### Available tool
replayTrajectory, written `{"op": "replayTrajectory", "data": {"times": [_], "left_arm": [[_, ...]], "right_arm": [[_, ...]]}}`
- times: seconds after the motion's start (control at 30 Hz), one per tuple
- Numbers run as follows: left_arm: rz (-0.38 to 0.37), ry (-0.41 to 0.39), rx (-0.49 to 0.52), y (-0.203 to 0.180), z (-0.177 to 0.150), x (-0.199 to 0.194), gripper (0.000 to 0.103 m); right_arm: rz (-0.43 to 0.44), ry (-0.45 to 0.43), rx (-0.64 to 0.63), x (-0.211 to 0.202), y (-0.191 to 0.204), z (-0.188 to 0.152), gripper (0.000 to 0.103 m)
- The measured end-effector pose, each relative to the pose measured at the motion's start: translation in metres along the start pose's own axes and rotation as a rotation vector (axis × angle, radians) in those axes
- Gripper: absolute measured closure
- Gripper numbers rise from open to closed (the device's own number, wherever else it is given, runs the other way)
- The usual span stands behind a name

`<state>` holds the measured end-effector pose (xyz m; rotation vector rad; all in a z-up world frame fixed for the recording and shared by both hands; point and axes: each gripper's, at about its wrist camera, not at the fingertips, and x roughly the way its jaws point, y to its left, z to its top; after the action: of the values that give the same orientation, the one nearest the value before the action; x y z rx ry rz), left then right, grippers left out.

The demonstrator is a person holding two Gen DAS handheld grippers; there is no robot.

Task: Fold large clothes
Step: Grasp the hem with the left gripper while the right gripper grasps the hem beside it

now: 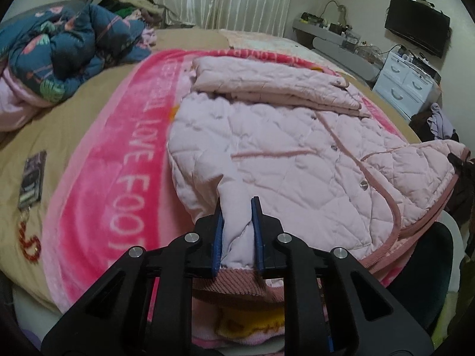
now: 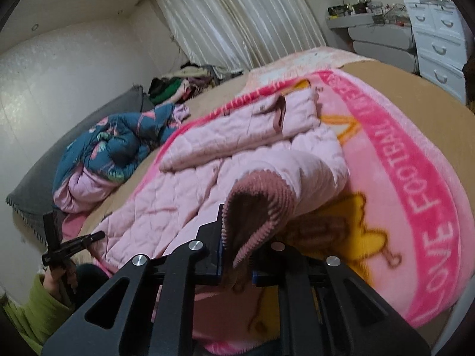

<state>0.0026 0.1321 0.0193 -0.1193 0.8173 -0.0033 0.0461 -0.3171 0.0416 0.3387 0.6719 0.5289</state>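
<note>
A pale pink quilted jacket [image 1: 282, 148] lies spread on a pink blanket [image 1: 98, 178] on the bed, with folded pink quilted trousers [image 1: 267, 80] on its far part. My left gripper [image 1: 239, 204] is shut on the jacket's sleeve near its ribbed cuff [image 1: 234, 279]. In the right wrist view the jacket [image 2: 184, 195] lies to the left. My right gripper [image 2: 237, 231] is shut on the other sleeve's ribbed cuff [image 2: 255, 201], lifted off the blanket [image 2: 415, 178]. The left gripper also shows at the lower left [image 2: 68, 243], held by a hand.
A crumpled blue floral quilt [image 1: 68, 47] lies at the bed's far left. A small card with a red charm [image 1: 31, 184] lies on the tan sheet. White drawers [image 1: 406, 80], a grey shelf and a TV [image 1: 418, 26] stand at the right. Curtains hang behind.
</note>
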Motion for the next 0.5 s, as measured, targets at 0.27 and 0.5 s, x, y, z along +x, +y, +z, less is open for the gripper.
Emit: {"op": "replayTrajectory", "data": {"times": [0.27,0.5], "left_arm": [[-0.023,0.079,-0.067,0.016,-0.007,0.013,0.081],[-0.07,0.194,-0.169,0.036,-0.032,0.024,0.045]], "right_arm": [[0.021,-0.061,-0.006,0.002,-0.002,0.038,0.092],[0.021,-0.075,-0.038,0.009,0.002,0.057,0.093]]}}
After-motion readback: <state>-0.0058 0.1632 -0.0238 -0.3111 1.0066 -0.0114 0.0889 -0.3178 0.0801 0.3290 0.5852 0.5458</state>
